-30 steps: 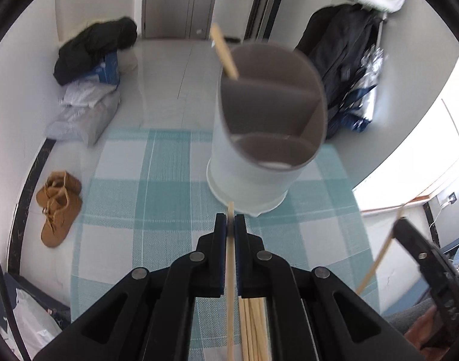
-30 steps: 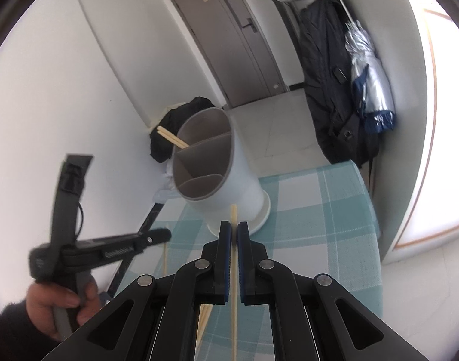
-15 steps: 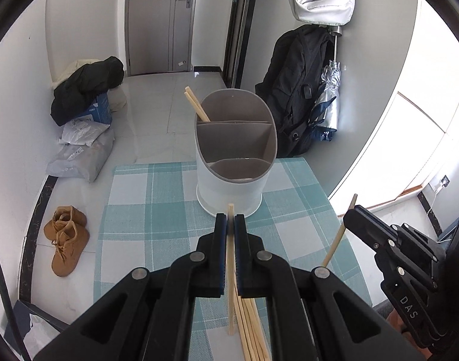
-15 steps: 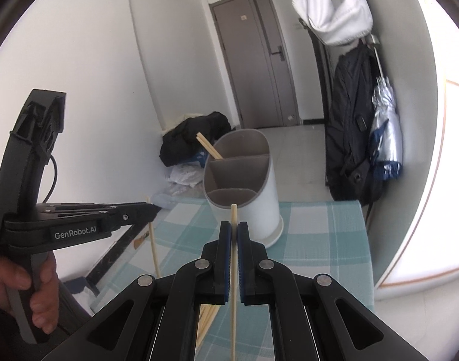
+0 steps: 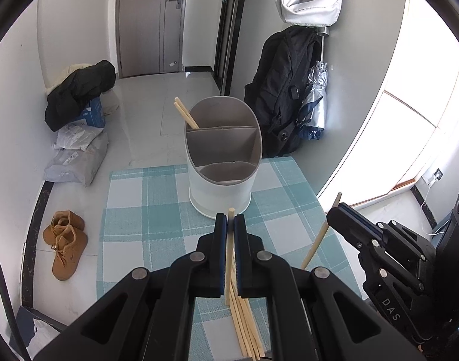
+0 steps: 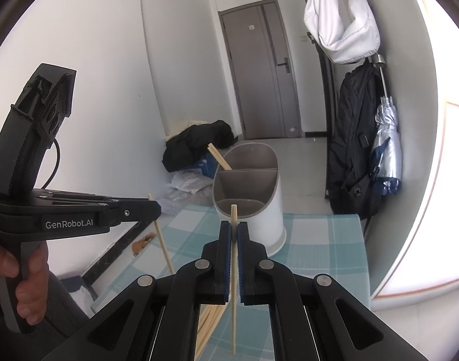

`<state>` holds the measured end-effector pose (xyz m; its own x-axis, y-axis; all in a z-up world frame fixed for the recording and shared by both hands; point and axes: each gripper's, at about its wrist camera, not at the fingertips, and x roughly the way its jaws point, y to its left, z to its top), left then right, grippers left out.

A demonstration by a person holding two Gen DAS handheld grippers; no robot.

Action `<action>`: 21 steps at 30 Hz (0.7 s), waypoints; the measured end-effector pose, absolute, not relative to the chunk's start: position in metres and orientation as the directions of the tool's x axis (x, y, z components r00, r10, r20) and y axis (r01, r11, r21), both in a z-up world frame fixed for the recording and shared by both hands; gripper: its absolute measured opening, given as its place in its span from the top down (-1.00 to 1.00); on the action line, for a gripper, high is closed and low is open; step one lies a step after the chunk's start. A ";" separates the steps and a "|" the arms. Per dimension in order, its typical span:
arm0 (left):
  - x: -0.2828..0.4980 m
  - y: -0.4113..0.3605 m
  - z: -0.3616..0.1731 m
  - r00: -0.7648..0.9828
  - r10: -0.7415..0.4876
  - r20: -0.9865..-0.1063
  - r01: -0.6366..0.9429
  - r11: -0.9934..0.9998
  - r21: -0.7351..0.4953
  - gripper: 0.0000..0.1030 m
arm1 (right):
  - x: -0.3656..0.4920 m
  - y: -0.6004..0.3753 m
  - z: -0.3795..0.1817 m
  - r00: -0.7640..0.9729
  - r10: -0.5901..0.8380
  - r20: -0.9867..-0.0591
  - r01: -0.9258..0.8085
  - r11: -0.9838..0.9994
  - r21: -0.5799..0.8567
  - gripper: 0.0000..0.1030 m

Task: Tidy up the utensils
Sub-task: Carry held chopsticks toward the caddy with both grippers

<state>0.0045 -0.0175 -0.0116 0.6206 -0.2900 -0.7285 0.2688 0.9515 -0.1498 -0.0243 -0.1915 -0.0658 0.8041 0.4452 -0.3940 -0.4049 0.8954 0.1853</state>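
A white utensil holder (image 5: 221, 162) with grey compartments stands at the far side of the checked table; two chopsticks (image 5: 185, 115) lean in its back compartment. It also shows in the right wrist view (image 6: 249, 192). My left gripper (image 5: 228, 225) is shut on a single chopstick (image 5: 228, 255), held above the table short of the holder. My right gripper (image 6: 234, 231) is shut on another chopstick (image 6: 234, 285), and shows in the left wrist view (image 5: 337, 210) at the right. A pile of loose chopsticks (image 5: 246, 328) lies on the cloth below the left gripper.
The teal checked tablecloth (image 5: 145, 207) covers a small table. On the floor lie brown boots (image 5: 65, 240), bags (image 5: 76, 156) and a black coat (image 5: 79, 93). A backpack and umbrella (image 5: 289, 102) hang at the right wall.
Both grippers have pulled back and up from the holder, each still shut on its chopstick. The holder now looks smaller and farther, and each gripper has come into the other's view.
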 end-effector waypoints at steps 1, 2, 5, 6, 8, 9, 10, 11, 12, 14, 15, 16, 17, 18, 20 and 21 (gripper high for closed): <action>0.005 -0.018 -0.011 0.616 -0.294 -0.731 0.271 0.950 -0.154 0.98 | -0.024 -0.192 -0.064 0.807 0.445 -0.388 -0.405 0.896 0.184 0.94; 0.005 -0.018 -0.010 0.612 -0.298 -0.732 0.275 0.949 -0.156 0.98 | -0.024 -0.192 -0.063 0.808 0.445 -0.386 -0.405 0.895 0.184 0.94; 0.006 -0.020 -0.005 0.609 -0.312 -0.729 0.289 0.944 -0.162 0.98 | -0.022 -0.193 -0.061 0.809 0.448 -0.379 -0.403 0.894 0.198 0.94; 0.006 -0.021 -0.004 0.612 -0.310 -0.728 0.290 0.944 -0.158 0.98 | -0.021 -0.193 -0.061 0.810 0.448 -0.379 -0.402 0.894 0.199 0.94; 0.007 -0.024 0.001 0.616 -0.314 -0.722 0.305 0.941 -0.149 0.98 | -0.019 -0.193 -0.060 0.809 0.451 -0.377 -0.402 0.893 0.205 0.94; 0.008 -0.025 0.002 0.614 -0.318 -0.723 0.306 0.940 -0.153 0.98 | -0.018 -0.193 -0.060 0.808 0.453 -0.376 -0.402 0.892 0.208 0.94; 0.010 -0.025 0.002 0.609 -0.323 -0.725 0.307 0.938 -0.161 0.98 | -0.017 -0.193 -0.060 0.807 0.453 -0.378 -0.402 0.891 0.209 0.94; 0.012 -0.025 0.004 0.602 -0.329 -0.728 0.305 0.937 -0.171 0.98 | -0.016 -0.192 -0.060 0.806 0.453 -0.381 -0.402 0.891 0.209 0.94; 0.014 -0.024 0.006 0.600 -0.330 -0.729 0.302 0.937 -0.176 0.98 | -0.014 -0.192 -0.060 0.805 0.451 -0.385 -0.399 0.892 0.211 0.94; 0.018 -0.024 0.012 0.602 -0.332 -0.726 0.300 0.937 -0.180 0.98 | -0.011 -0.193 -0.058 0.801 0.456 -0.387 -0.400 0.890 0.220 0.94; 0.020 -0.024 0.015 0.606 -0.332 -0.723 0.297 0.938 -0.181 0.98 | -0.009 -0.193 -0.057 0.800 0.458 -0.388 -0.401 0.889 0.222 0.94; 0.023 -0.023 0.018 0.607 -0.333 -0.722 0.295 0.938 -0.184 0.98 | -0.006 -0.192 -0.055 0.798 0.458 -0.391 -0.401 0.889 0.222 0.94; 0.026 -0.023 0.022 0.605 -0.337 -0.721 0.293 0.937 -0.192 0.98 | -0.004 -0.192 -0.053 0.798 0.458 -0.391 -0.402 0.889 0.221 0.94; 0.028 -0.023 0.023 0.605 -0.341 -0.720 0.292 0.936 -0.197 0.98 | -0.002 -0.192 -0.052 0.798 0.459 -0.391 -0.402 0.888 0.222 0.94; 0.035 -0.023 0.033 0.607 -0.346 -0.715 0.295 0.934 -0.202 0.98 | 0.003 -0.190 -0.047 0.798 0.459 -0.390 -0.406 0.888 0.215 0.94; 0.038 -0.023 0.036 0.610 -0.347 -0.712 0.293 0.934 -0.204 0.98 | 0.006 -0.190 -0.043 0.800 0.458 -0.388 -0.406 0.889 0.211 0.94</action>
